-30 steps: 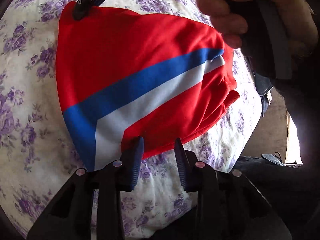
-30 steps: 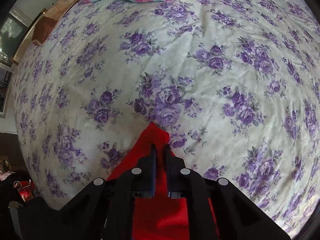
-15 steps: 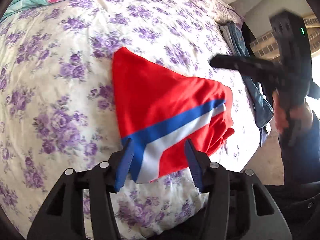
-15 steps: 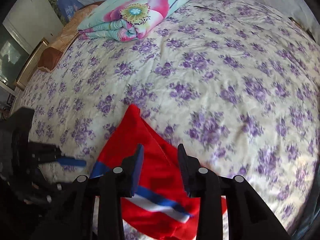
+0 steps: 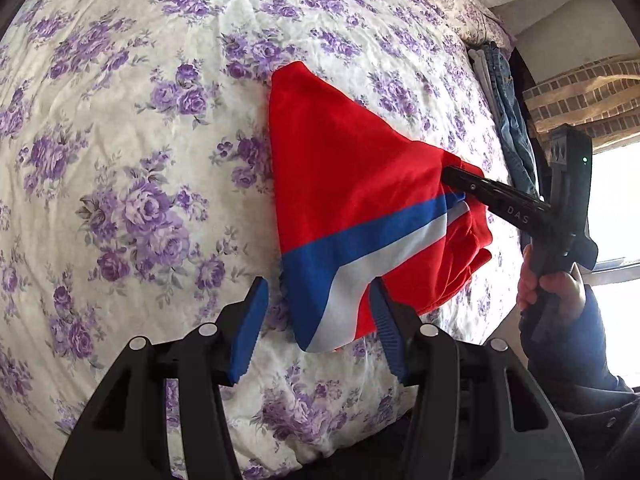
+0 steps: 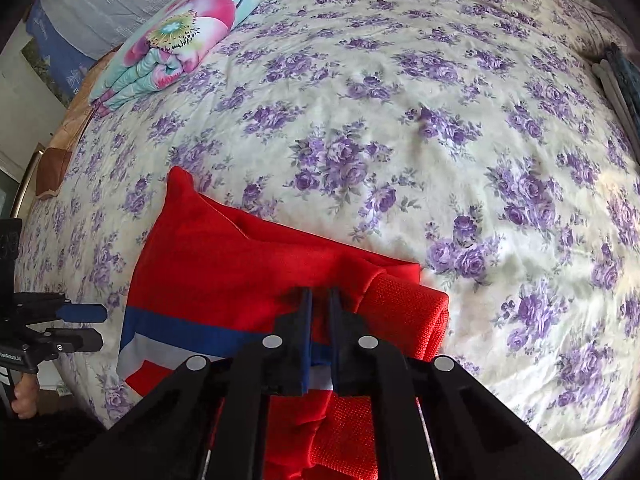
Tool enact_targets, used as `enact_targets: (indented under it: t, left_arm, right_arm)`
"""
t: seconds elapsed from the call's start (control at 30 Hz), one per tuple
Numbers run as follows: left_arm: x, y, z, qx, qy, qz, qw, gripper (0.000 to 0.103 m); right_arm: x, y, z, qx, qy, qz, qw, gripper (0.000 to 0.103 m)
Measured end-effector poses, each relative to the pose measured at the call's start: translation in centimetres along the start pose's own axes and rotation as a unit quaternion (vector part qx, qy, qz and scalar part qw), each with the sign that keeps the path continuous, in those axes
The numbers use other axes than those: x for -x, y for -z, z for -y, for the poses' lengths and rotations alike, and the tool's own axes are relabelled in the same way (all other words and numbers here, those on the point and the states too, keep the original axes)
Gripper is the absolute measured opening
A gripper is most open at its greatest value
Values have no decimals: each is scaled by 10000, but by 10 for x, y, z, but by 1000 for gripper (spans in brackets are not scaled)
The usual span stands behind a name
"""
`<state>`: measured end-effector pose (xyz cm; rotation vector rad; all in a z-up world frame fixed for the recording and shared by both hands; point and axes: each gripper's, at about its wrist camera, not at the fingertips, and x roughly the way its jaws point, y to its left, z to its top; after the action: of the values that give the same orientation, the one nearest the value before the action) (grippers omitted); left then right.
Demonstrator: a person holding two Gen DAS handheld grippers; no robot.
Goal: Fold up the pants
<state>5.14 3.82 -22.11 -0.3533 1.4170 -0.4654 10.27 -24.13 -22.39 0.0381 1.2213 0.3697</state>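
Jaws of "DAS"-marked right gripper (image 5: 450, 174) pinch pants (image 5: 352, 200).

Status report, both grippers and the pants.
Left hand-held gripper open, straddling the pants' near corner. Right hand-held gripper shut on the pants.

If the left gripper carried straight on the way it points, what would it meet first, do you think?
Most likely the folded red pants with the blue and white stripe: their near corner lies between the open left gripper fingers, on the purple-flowered bedsheet. Height above the cloth is unclear.
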Motion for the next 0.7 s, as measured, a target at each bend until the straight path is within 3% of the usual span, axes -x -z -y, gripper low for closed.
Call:
enact_targets:
  t: [0.17,0.33,0.4,0.47,0.53,0.63,0.7]
  left_arm:
    - [-12,-7,-16,435,368,-182,9982,56]
    - [-38,-14,-23,616,376,-497,9962,58]
    - [-51,-17,-26,725,478,-596,9944,68]
    - [-52,-21,-19,692,611,-539,9943,75]
    - [-51,-25,-4,467,773,-535,9945,64]
    - [-45,-22,21,-74,535,-383,9978,60]
    - [-43,-20,27,-212,396,-328,9985,52]
  right_arm:
    - [43,1,-3,64,-26,330,9994,13]
    - [77,21,9,-90,80,516,9986,20]
    - [85,35,18,-239,110,550,9981,37]
    - [87,51,28,-471,16,542,9974,44]
    - [83,67,43,-863,-210,486,9949,45]
    - [71,86,67,-1662,-774,420,9822,52]
    - [60,94,74,-2026,-1100,389,9723,56]
